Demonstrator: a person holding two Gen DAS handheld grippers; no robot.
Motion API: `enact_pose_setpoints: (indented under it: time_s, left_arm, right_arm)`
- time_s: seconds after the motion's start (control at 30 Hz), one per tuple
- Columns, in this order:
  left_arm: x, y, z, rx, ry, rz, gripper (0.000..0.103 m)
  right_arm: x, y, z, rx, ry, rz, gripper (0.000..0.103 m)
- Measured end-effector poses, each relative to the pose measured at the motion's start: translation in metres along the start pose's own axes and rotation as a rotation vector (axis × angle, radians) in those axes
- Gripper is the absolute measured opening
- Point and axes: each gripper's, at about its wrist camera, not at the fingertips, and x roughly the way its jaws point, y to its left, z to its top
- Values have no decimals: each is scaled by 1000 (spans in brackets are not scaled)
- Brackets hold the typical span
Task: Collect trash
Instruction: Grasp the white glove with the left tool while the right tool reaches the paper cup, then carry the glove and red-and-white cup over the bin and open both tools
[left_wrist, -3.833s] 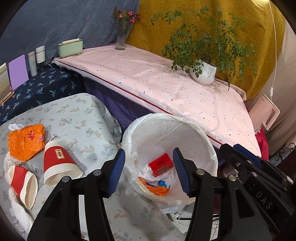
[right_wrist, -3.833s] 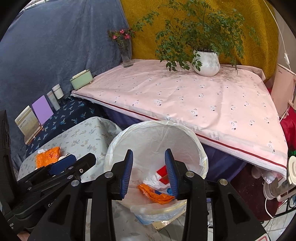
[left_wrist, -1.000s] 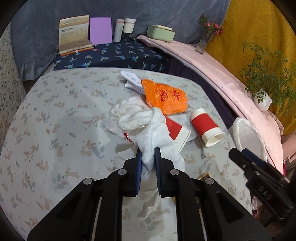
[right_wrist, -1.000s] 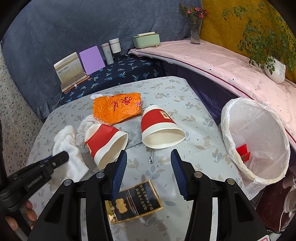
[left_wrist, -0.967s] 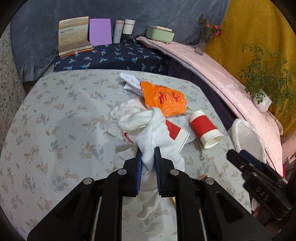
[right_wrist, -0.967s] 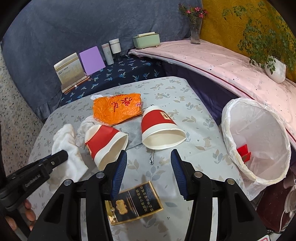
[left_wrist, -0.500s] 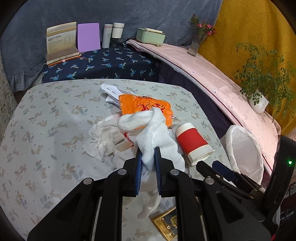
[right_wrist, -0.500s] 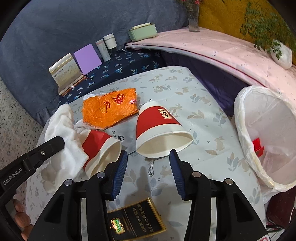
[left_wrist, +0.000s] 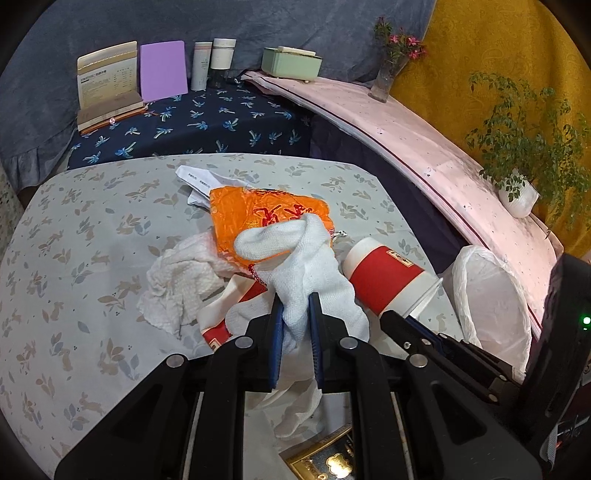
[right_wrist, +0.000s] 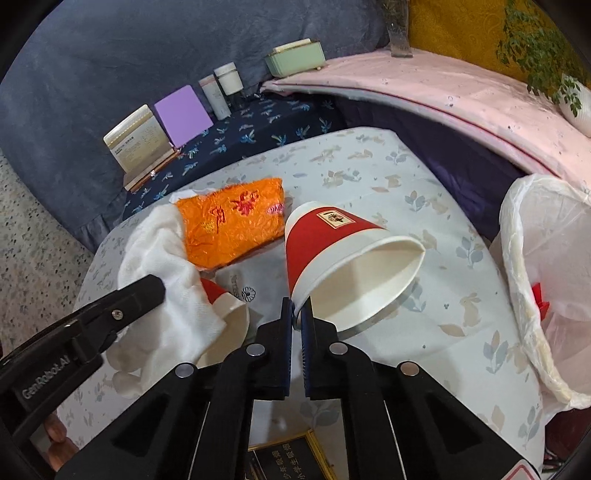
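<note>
Left gripper (left_wrist: 295, 314), seen through its own camera, is clamped on a white cloth (left_wrist: 295, 273) whose loose ends droop over the table (left_wrist: 74, 266) and over a crushed red cup (left_wrist: 225, 314) lying just beneath; the cloth could drag that cup, or the white crumpled tissue (left_wrist: 177, 280) just left of it, off the near edge if it is lifted carelessly, and a thin fold may slide out of the pads; the orange wrapper (left_wrist: 258, 214) lies just behind, and the lined bin (left_wrist: 487, 291) stands to the right past the table edge; from the right wrist camera, the right gripper (right_wrist: 296, 314) has its jaws pinched tight on the near rim of a red paper cup (right_wrist: 332, 240) lying on its side, mouth towards the camera; so thin a bite on a soft paper lip may crumple it or let the cup swing and drop short of the bin (right_wrist: 546, 295) on the far right; the left gripper (right_wrist: 147, 291) with its cloth (right_wrist: 166, 280) hangs close on the left, so the two could collide or tangle on the way across; a dark cigarette pack (right_wrist: 288, 458) lies at the near edge, easily knocked off
</note>
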Motion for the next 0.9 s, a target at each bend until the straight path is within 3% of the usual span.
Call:
enact_pose_setpoints:
  time_s: [0.37,0.63,0.9]
  left_arm:
    - [-13,-52,7,66,-31,-52,13]
    - [-19,-115,4,145,-41,-126,13]
    - [-15,-181,-4,232,-29,-205,13]
  right_arm:
    - [-66,-29,18,16,-141,-22,4]
    - [-120,-78,24,64,-229,-89,4]
    - [-148,-134,17,145,-267,-170,4]
